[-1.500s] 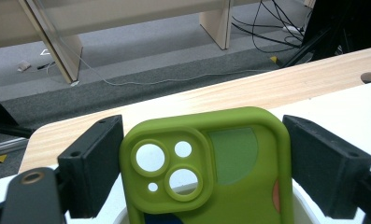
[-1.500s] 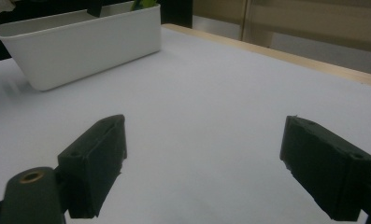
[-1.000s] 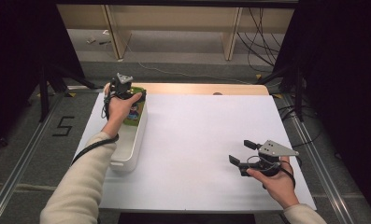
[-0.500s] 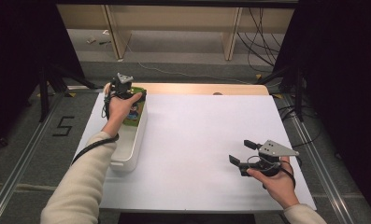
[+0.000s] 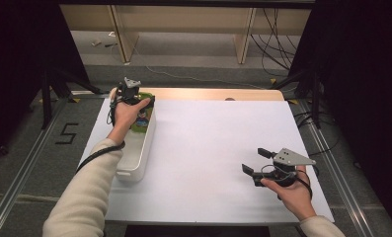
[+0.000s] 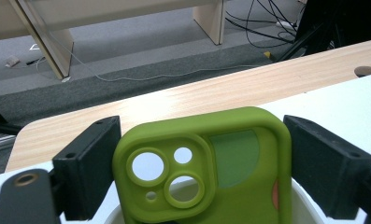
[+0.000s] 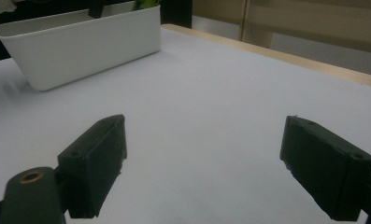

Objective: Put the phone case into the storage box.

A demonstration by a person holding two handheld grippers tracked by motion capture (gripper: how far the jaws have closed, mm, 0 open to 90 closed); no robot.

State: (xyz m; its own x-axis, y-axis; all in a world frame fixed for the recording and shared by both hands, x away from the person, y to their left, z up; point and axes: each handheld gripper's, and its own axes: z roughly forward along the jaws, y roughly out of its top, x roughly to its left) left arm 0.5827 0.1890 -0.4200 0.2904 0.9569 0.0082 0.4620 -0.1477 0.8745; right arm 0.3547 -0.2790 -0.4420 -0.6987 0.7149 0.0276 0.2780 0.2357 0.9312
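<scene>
Left claw (image 6: 199, 172) astride upright lime-green phone case (image 6: 206, 168), three round camera holes.

Bright, even overhead light whitens the table (image 5: 213, 143); the surroundings fall dark. Soft shadows lie under the bin (image 7: 80, 44). Close to the tongs, both jaws and the case (image 6: 202, 163) blur slightly.

White table cover (image 5: 208, 143), wooden edge (image 5: 208, 94) — floor cables (image 5: 277, 29)

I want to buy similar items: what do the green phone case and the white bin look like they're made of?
Green phone case: probably soft silicone or rubbery plastic, matte, with rounded moulded edges. White bin: seemingly rigid moulded plastic, smooth with a slight sheen.
</scene>
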